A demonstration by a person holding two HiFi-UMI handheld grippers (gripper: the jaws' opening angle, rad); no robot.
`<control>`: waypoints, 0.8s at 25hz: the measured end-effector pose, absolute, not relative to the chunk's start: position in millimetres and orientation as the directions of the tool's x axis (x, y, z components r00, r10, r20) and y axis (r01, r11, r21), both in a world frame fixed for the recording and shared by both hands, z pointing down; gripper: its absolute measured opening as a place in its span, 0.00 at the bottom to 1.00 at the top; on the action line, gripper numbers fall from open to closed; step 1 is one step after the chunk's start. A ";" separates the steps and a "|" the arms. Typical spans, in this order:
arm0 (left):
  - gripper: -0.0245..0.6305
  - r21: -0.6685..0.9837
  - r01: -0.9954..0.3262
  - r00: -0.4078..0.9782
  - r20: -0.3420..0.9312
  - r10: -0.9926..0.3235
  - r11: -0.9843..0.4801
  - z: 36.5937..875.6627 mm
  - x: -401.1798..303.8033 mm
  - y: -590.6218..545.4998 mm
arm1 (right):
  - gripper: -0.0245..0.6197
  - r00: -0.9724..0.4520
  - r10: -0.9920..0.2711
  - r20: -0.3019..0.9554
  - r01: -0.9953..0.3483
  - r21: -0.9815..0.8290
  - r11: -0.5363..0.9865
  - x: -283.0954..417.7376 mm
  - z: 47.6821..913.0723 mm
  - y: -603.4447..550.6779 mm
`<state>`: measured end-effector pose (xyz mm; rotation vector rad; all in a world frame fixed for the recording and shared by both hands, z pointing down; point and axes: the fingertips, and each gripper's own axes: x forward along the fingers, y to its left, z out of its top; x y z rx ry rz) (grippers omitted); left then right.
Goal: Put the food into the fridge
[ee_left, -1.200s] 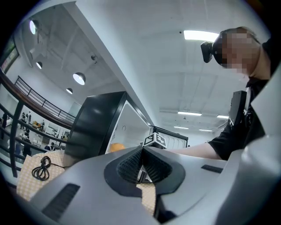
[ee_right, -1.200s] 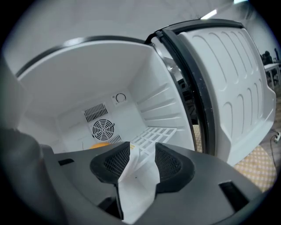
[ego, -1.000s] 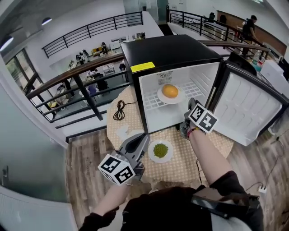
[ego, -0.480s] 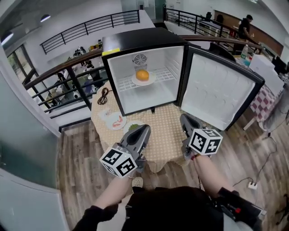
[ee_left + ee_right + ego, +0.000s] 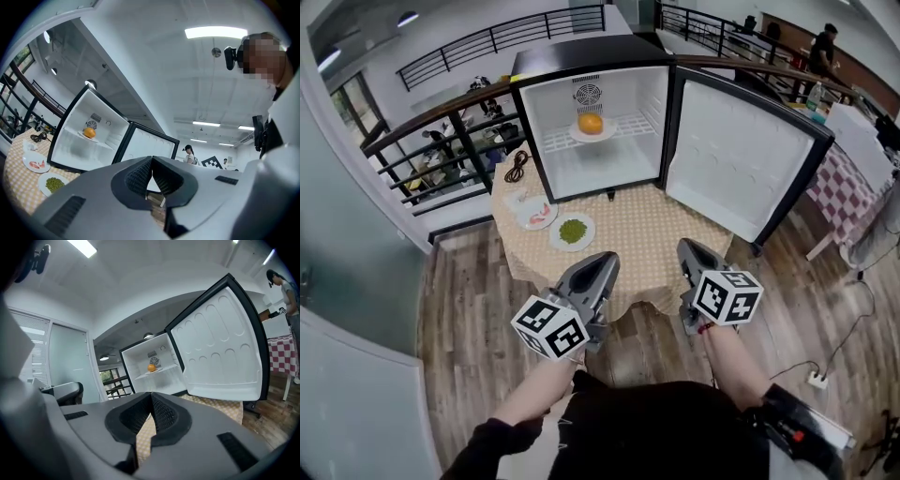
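Note:
The small black fridge (image 5: 581,56) stands open on the table, its door (image 5: 741,150) swung out to the right. Inside, on the wire shelf, a white plate holds an orange food (image 5: 591,123), also seen in the left gripper view as the orange food (image 5: 89,133) and in the right gripper view as the orange food (image 5: 151,367). On the checked tablecloth lie a plate of green food (image 5: 573,231) and a plate of pink food (image 5: 534,214). My left gripper (image 5: 602,267) and right gripper (image 5: 686,253) hover at the table's near edge, both shut and holding nothing.
A black cable (image 5: 517,167) lies coiled on the table left of the fridge. A railing (image 5: 441,122) runs behind the table. Wooden floor (image 5: 469,328) surrounds it; a red-checked table (image 5: 839,178) stands at the right. A person (image 5: 190,152) stands far off.
My right gripper pulled back from the fridge mouth to the table's near edge and shut. The view backed away, so the whole table and both plates now show.

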<state>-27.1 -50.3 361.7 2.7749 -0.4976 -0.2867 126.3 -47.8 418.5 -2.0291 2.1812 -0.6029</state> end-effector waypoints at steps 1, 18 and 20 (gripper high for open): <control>0.06 0.329 -0.309 0.918 -0.140 -0.370 -0.892 362.0 -28.4 -45.0 | 0.06 -0.107 -0.975 0.192 -0.936 -0.350 0.034 126.0 419.7 -43.2; 0.06 0.349 -0.331 0.907 -0.139 -0.398 -0.877 364.4 -41.6 -0.9 | 0.06 -0.128 -0.973 0.194 -0.947 -0.314 0.062 109.5 423.2 1.1; 0.06 0.351 -0.332 0.905 -0.144 -0.401 -0.876 363.1 -42.8 -0.5 | 0.06 -0.130 -0.972 0.195 -0.950 -0.305 0.066 107.6 421.9 2.0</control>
